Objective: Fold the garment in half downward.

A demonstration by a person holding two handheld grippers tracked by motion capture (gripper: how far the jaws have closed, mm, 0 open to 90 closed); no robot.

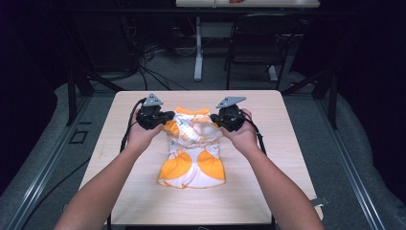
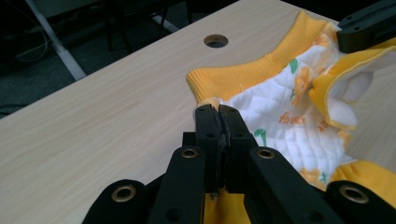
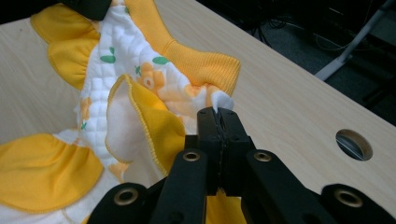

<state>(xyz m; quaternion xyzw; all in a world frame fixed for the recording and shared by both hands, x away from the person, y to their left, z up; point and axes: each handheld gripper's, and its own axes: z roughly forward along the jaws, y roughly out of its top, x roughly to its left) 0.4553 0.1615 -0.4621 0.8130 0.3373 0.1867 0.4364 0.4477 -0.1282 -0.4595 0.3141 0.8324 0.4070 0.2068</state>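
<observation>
Jaws clamped on garment (image 1: 194, 148) corners

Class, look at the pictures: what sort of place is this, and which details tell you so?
Probably a lab or recording workspace, not a home. A bare wooden table with a cable hole stands on grey floor, loose cables trail behind it, and a second desk's leg and a dark chair stand beyond.

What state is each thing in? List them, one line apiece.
Small orange-and-white quilted garment: far end lifted by both claws, near end flat on the table.
Left claw: shut on the garment's edge.
Right claw: shut on the garment's edge.
Light wooden table: bearing the garment.
</observation>
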